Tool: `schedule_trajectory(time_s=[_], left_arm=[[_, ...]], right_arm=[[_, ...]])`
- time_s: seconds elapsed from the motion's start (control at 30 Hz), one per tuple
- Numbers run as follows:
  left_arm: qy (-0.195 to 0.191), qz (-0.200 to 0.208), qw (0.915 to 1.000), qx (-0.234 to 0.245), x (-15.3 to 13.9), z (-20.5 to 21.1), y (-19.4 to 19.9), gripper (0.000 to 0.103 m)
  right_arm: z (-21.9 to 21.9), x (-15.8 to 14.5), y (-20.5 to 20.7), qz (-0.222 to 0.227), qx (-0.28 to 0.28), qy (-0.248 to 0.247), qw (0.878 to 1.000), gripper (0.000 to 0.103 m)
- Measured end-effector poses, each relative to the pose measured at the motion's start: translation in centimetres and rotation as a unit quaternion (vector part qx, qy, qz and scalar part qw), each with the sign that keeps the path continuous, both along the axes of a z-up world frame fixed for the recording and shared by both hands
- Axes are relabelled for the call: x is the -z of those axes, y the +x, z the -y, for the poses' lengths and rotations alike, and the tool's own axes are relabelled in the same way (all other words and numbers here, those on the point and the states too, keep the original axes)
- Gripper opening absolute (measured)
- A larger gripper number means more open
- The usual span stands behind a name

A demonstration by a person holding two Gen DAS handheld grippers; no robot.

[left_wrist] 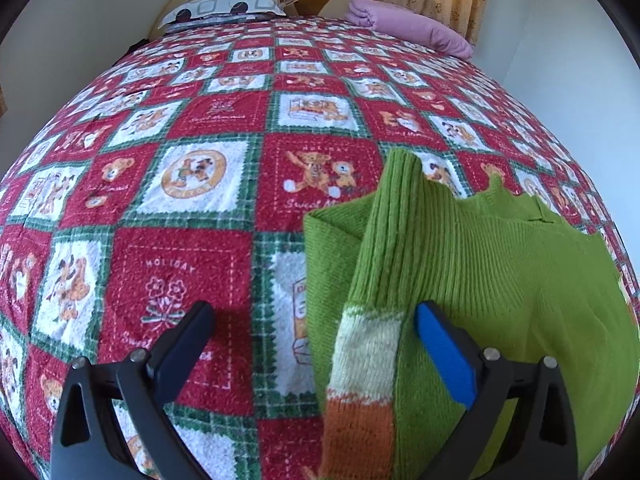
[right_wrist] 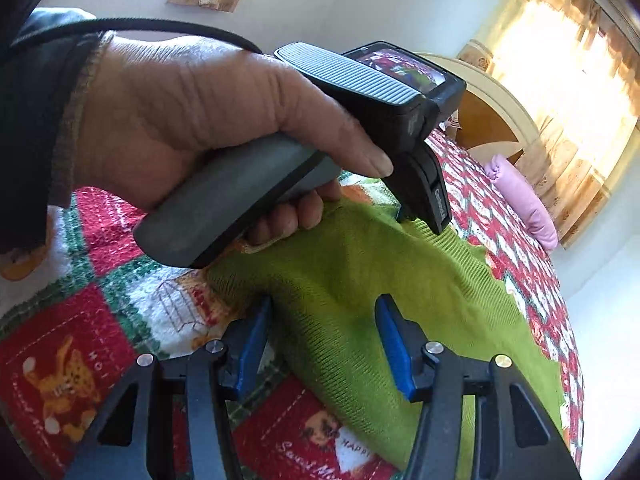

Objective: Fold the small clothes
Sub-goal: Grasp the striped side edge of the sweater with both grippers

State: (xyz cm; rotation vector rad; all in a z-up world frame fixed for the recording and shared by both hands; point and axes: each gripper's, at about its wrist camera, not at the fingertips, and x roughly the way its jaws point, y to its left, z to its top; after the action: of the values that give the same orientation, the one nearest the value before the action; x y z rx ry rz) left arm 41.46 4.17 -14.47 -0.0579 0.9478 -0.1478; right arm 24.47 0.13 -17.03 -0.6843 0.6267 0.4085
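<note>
Green sweater (left_wrist: 500,264) lies on bed, folded sleeve (left_wrist: 372,320) with white and orange cuff between left gripper (left_wrist: 316,340) jaws, which stand wide apart, nothing clamped. Right gripper (right_wrist: 324,340) jaws apart, straddling sweater edge, not closed. Left hand (right_wrist: 192,120) beyond. Holiday bear quilt (left_wrist: 192,128) underneath; purple pillow (left_wrist: 412,26) far ahead.

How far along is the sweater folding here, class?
Done: one sleeve already lies folded across the green sweater on the bed.
In hand: nothing gripped; left gripper and right gripper are both open over the knit.
Left: the body is unfolded, spread wide.
</note>
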Motion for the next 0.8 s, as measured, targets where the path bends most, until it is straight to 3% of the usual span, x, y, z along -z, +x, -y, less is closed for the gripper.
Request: schedule_trajectory(time_s=[0.07, 0.13, 0.23, 0.37, 0.53, 0.6, 0.7, 0.8], left_arm=[[0.001, 0.000, 1.0000, 0.008, 0.0, 0.3, 0.1, 0.098], [0.002, -0.001, 0.9999, 0.012, -0.1, 0.5, 0.3, 0.096], [0.000, -0.001, 0.9998, 0.018, -0.1, 0.8, 0.5, 0.089], [-0.008, -0.004, 0.9993, 0.035, -0.4, 1.6, 0.5, 0.066], [-0.012, -0.008, 0.9986, 0.051, -0.8, 2.5, 0.6, 0.042], [-0.008, -0.009, 0.9984, 0.055, -1.0, 2.9, 0.5, 0.026], [-0.004, -0.014, 0.9982, 0.059, -1.7, 3.2, 0.4, 0.016], [-0.028, -0.030, 0.9978, 0.053, -2.4, 2.4, 0.6, 0.014]], right_arm=[[0.0, 0.0, 0.1, 0.001, -0.001, -0.002, 1.000, 0.050], [-0.3, 0.2, -0.2, 0.000, -0.009, -0.007, 1.000, 0.038], [-0.7, 0.5, 0.0, -0.001, -0.019, -0.015, 1.000, 0.027], [-0.6, 0.4, 0.4, -0.009, -0.018, -0.005, 1.000, 0.025], [-0.1, 0.0, 0.9, -0.010, -0.021, 0.001, 1.000, 0.013], [0.1, -0.3, 0.6, -0.015, -0.021, 0.016, 1.000, 0.010], [1.0, -1.6, 0.2, -0.030, -0.013, 0.055, 0.998, 0.009], [2.0, -2.8, -0.4, -0.028, -0.012, 0.077, 0.997, 0.008]])
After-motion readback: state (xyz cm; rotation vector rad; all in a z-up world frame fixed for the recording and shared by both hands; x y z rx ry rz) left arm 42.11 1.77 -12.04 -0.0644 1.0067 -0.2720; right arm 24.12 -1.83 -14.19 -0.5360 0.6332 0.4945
